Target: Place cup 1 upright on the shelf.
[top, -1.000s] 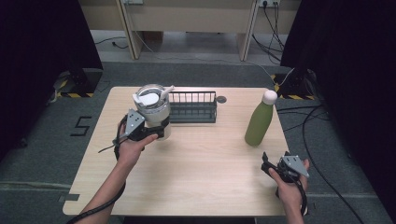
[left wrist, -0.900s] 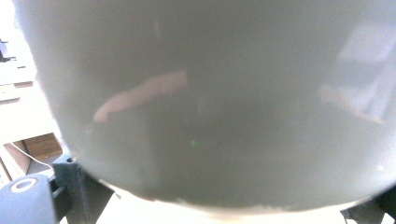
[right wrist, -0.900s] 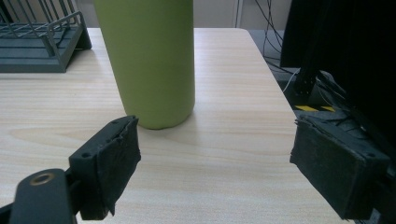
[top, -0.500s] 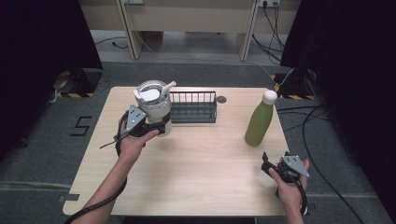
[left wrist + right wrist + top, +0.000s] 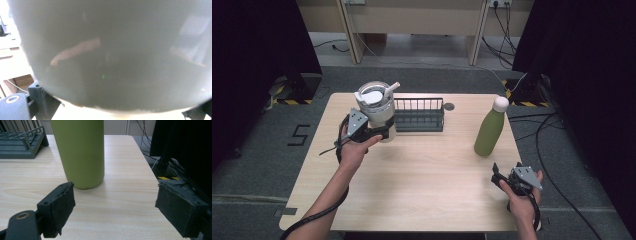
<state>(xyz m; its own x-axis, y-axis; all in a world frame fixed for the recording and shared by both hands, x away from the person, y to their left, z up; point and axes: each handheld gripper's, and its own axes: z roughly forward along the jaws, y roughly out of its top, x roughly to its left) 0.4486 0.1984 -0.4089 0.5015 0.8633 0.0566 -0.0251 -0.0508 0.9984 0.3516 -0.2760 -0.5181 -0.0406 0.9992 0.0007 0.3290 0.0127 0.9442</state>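
The left gripper clasps a smooth grey tumbler at the wooden table's far left, touching a wire rack; the right gripper, jaws wide, sits near-right before a matte green bottle.

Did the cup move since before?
Yes, slightly. The cup, held by the left gripper, shifted left, away from the rack.

The pale wood-grain table looks smooth and matt; the green bottle matt; the grey tumbler glossy; the dark wire rack metal.
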